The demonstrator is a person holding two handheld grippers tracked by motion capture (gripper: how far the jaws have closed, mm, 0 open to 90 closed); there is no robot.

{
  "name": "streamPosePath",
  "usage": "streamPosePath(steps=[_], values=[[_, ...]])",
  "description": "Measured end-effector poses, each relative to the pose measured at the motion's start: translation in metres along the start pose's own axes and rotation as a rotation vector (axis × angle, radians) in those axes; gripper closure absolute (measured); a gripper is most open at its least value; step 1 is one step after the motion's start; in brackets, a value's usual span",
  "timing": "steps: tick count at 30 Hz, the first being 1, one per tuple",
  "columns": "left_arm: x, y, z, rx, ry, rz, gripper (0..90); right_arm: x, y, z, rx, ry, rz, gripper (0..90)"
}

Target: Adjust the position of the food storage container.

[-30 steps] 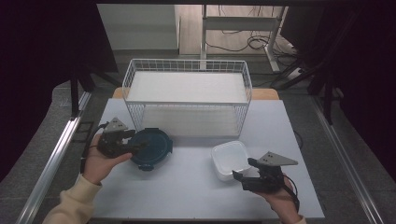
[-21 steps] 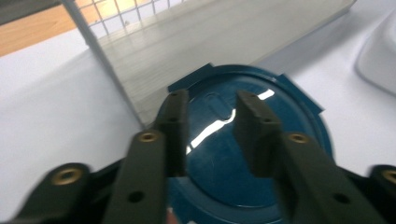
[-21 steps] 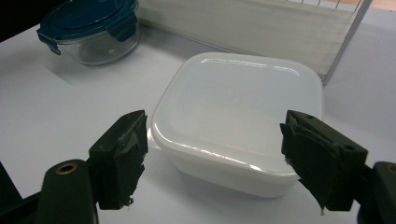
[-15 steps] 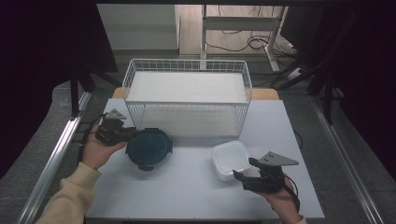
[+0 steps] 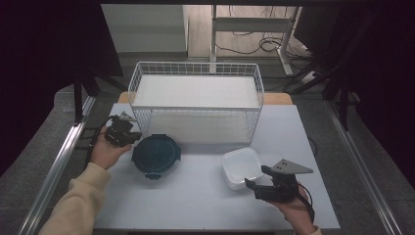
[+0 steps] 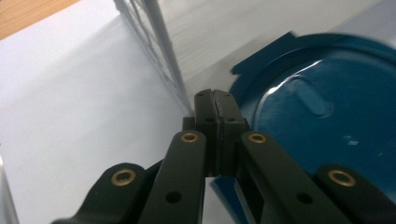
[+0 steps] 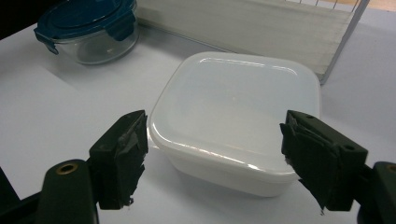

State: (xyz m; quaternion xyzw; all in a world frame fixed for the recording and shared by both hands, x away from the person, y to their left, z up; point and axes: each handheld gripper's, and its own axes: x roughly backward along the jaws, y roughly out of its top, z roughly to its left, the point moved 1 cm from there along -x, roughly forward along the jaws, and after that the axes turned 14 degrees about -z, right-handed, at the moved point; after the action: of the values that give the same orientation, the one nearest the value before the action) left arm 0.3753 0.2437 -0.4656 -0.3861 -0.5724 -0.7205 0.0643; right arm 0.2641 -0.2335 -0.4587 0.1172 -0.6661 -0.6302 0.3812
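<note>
The left gripper [image 6: 215,100] has just closed its jaws on nothing; the right gripper [image 7: 215,154] gapes around the white container [image 7: 236,116].

Lighting's pretty uneven in the high view: the white table [image 5: 195,196] is lit softly from overhead while everything round it drops into near-black, and the whole shot looks a bit grainy and soft. Shadows on the table are faint. In the left gripper view the blue lid [image 6: 327,126] has a dull sheen, and the background is smeared and out of focus. The right gripper view is brighter, with soft glare streaks across the white container [image 7: 238,116].
</note>
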Motion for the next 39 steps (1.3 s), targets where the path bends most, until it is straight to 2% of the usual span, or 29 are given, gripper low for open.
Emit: streamPosePath(steps=[2,8,9,10,16,18,22,28,29,32,33,39], values=[[-0.004,-0.001,0.000,-0.023,0.005,0.011,90.0,0.000,0.000,0.000,-0.002,-0.001,-0.001,22.3],[-0.011,-0.001,-0.004,-0.049,0.005,0.022,90.0,0.001,0.000,-0.002,-0.005,-0.006,-0.003,22.3],[-0.014,-0.002,-0.004,-0.069,0.022,0.030,90.0,0.001,0.000,-0.002,-0.006,-0.005,-0.002,22.3],[-0.014,-0.002,-0.004,-0.069,0.022,0.030,90.0,0.001,0.000,-0.002,-0.006,-0.005,-0.002,22.3],[-0.023,-0.006,-0.001,-0.083,-0.005,0.055,90.0,0.000,0.000,-0.002,-0.005,-0.005,-0.001,22.3],[-0.023,-0.007,0.001,-0.069,-0.022,0.050,90.0,0.000,-0.001,-0.002,-0.005,-0.006,-0.001,22.3],[-0.023,-0.007,0.000,-0.077,-0.037,0.046,90.0,0.000,-0.001,-0.002,-0.005,-0.005,0.001,22.3],[-0.024,-0.005,-0.010,-0.107,-0.084,0.044,90.0,-0.001,-0.001,-0.002,-0.005,-0.004,0.002,22.3],[-0.024,-0.004,-0.016,-0.124,-0.090,0.046,90.0,0.000,-0.001,-0.002,-0.005,-0.004,0.002,22.3],[-0.024,-0.003,-0.021,-0.141,-0.101,0.046,90.0,0.000,-0.001,-0.002,-0.004,-0.004,0.002,22.4],[-0.024,-0.003,-0.027,-0.149,-0.112,0.041,90.0,0.000,-0.001,-0.002,-0.004,-0.003,0.002,22.3],[-0.026,-0.001,-0.036,-0.160,-0.139,0.030,90.0,0.000,-0.001,-0.002,-0.005,-0.006,0.001,22.4]])
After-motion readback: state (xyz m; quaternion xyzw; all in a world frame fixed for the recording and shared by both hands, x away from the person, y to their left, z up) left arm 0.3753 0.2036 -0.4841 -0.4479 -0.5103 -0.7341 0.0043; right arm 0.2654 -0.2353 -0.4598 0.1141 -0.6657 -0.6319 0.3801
